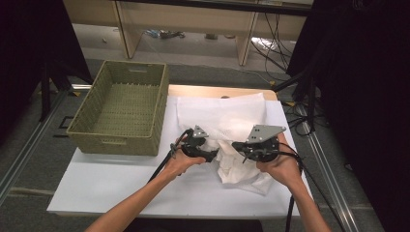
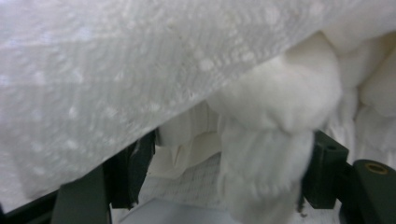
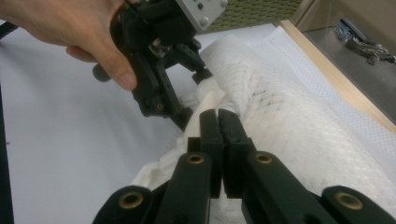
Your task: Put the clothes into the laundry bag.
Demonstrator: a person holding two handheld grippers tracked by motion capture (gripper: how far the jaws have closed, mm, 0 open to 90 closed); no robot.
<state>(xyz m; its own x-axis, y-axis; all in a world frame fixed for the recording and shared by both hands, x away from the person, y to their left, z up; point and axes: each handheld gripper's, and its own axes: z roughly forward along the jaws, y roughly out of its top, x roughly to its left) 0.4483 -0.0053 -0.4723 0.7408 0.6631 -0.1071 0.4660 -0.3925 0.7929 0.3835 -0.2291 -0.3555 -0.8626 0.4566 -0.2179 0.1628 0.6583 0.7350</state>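
Note:
A crumpled white cloth point(image 1: 227, 121) lies on the right half of the white table top point(image 1: 111, 183). My left gripper point(image 1: 215, 153) is at the cloth's left edge, with its jaws spread. In the left gripper view a thick bunched fold of the cloth point(image 2: 266, 140) hangs between the jaws of the left gripper point(image 2: 224, 177), with a gap on the left side. My right gripper point(image 3: 218, 114) is shut, its tips resting against the cloth point(image 3: 289, 116); I see no fabric between them. Just beyond it, the left gripper point(image 3: 194, 95) is held in a hand. The right gripper point(image 1: 238, 146) faces the left one across the bunched part.
An olive woven basket point(image 1: 87, 133) stands at the table's left rear, with nothing in it. A wooden strip point(image 1: 217, 91) runs along the far table edge. Cables point(image 1: 162, 166) trail from both grippers toward the near edge. Bare white surface lies left of the hands.

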